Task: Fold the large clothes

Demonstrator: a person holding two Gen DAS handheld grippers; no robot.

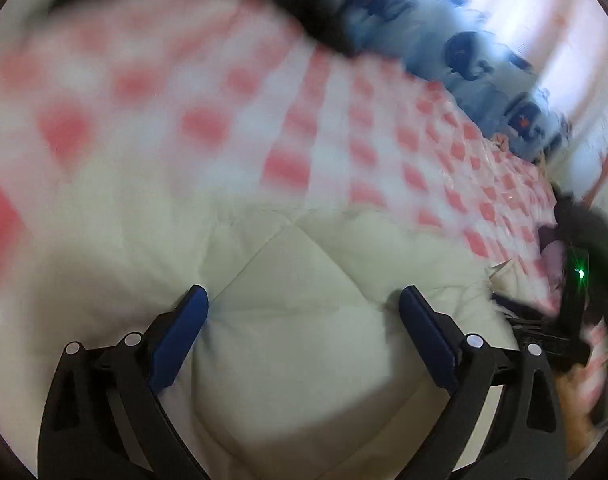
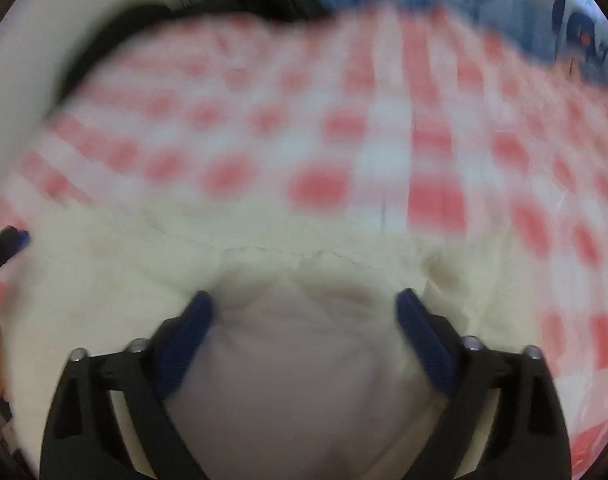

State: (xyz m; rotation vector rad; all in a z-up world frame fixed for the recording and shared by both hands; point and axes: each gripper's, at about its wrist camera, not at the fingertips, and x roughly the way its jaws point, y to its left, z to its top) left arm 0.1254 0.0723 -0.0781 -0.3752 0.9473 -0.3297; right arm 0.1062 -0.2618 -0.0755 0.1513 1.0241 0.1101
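Both views are blurred. The left gripper (image 1: 304,300) is spread wide over a cream quilted garment (image 1: 296,360) filling the lower frame. The right gripper (image 2: 305,304) is likewise released, cloth bulging between its fingers. A red-checked tablecloth (image 2: 383,140) fills the upper frame

Motion blur smears the red-and-white checked cloth (image 2: 343,140) in both views (worst on the right wrist); the blue patterned fabric (image 1: 475,64) behind stays unreadable.
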